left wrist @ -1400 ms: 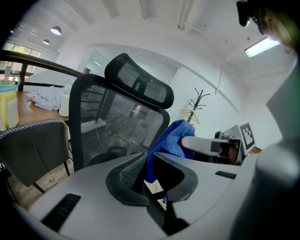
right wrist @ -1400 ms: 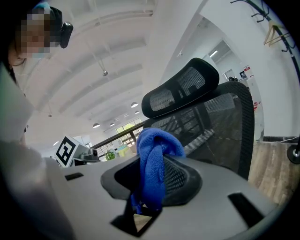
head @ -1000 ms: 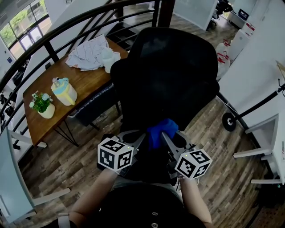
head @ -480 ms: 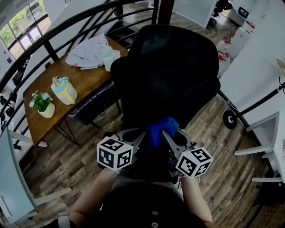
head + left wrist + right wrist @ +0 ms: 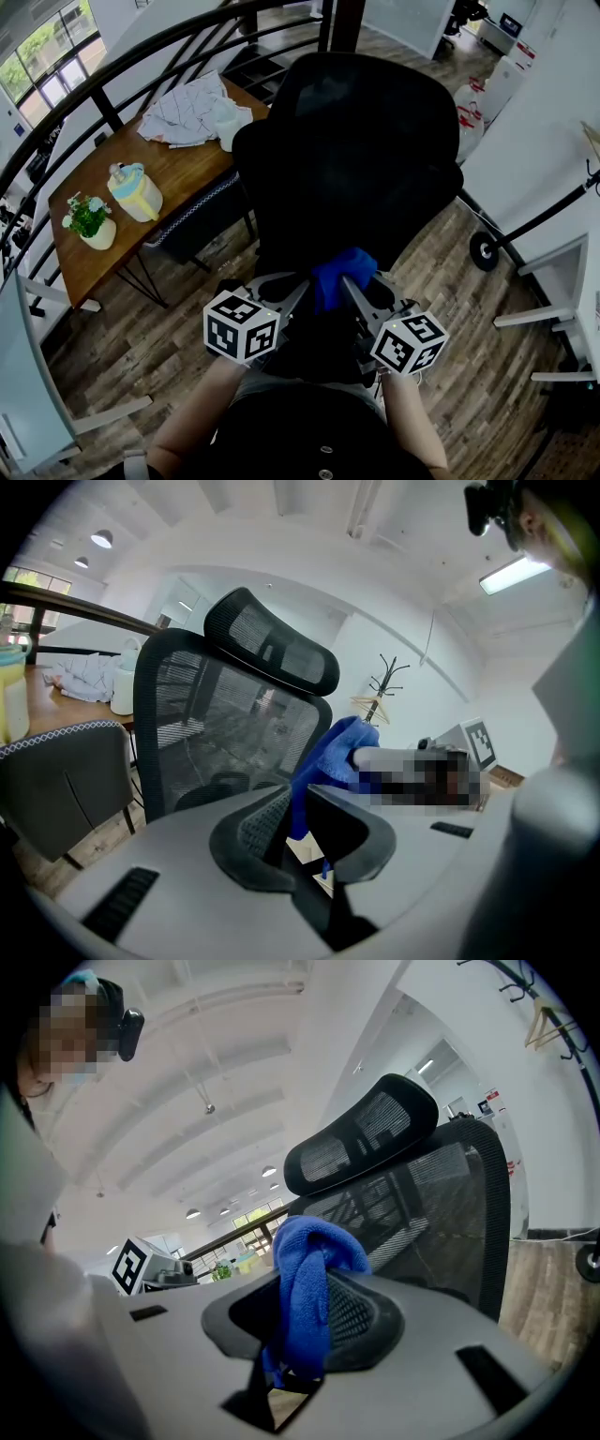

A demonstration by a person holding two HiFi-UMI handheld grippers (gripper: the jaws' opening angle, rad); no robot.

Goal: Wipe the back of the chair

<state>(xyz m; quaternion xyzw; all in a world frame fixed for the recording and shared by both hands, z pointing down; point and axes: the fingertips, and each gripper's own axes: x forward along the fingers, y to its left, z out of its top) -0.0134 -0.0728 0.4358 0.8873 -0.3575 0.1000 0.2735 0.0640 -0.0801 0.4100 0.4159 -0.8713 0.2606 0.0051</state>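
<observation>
- Chair (image 5: 347, 159): black mesh office chair straight ahead, its back facing the person, just beside the wooden table (image 5: 178, 178). The mesh probably gives under pressure while the frame rim stays stiff. The chair likely swivels or rolls if pushed hard, so use light strokes. No need to grab it; brace on the frame edge if it drifts.
- Crumpled pale fabric (image 5: 183, 108) lies at the table's far end.
- Yellow jug (image 5: 134, 192) on the table has a blue lid on; contents hidden.
- White container (image 5: 228, 125) sits against the fabric; can't tell what's inside.
- Small pot (image 5: 87, 225) holds a green plant with white flowers.
- Blue cloth (image 5: 309, 1279): soft, light, floppy and bunched. It sits low at the chair back in the head view; contact not clear. It needs a firm pinch mid-bunch or the loose ends drag.
- Right gripper (image 5: 305, 1312): jaws clamped on the cloth, which bulges over the top.
- Left gripper (image 5: 298, 803): jaws nearly together with a thin hanging fold of the same cloth between them; looks pinched.
</observation>
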